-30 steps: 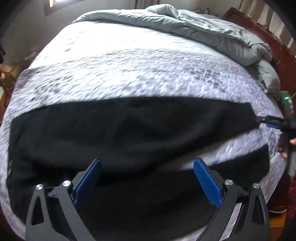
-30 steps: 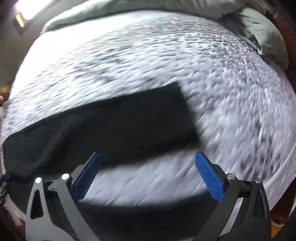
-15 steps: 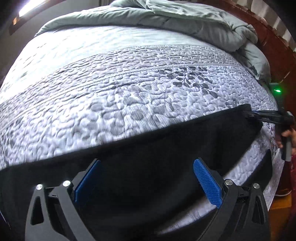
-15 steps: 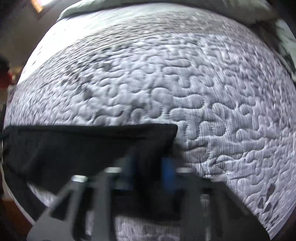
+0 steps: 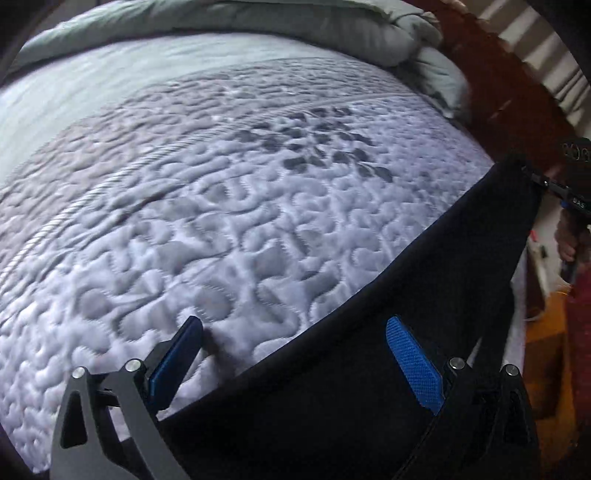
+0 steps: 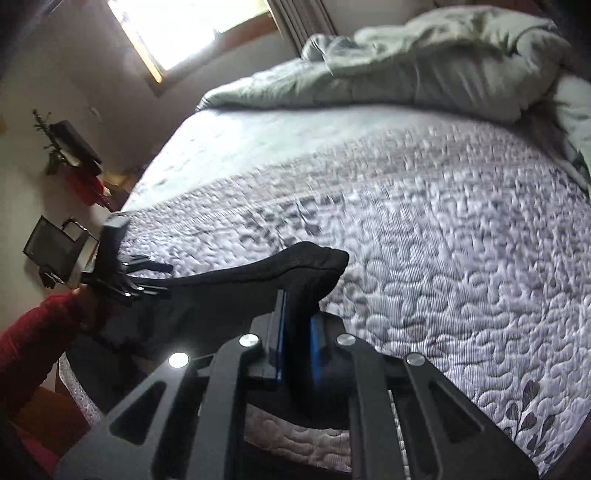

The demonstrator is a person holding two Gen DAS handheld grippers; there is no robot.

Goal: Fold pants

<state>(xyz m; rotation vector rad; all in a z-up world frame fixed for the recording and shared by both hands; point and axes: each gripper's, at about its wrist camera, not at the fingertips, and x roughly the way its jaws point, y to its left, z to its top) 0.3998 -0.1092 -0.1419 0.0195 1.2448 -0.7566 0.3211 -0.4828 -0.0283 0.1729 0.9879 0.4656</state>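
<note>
Black pants lie across the near side of the quilted bed. My right gripper is shut on the end of one pant leg and holds it raised off the quilt. In the left wrist view it shows at the far right, gripping the lifted corner. My left gripper is open and low over the pants' upper edge: one blue pad is over black cloth, the other over the quilt. The right wrist view shows the left gripper beside the cloth, held by an arm in a red sleeve.
A bunched grey duvet lies along the far side of the bed. A dark wooden bed frame runs along the right. Beyond the bed's left side are a black chair, small furniture and a bright window.
My right gripper went from open to shut on the pant leg's end and lifted it. My left gripper dropped lower and moved to the pants' upper edge, staying open.
</note>
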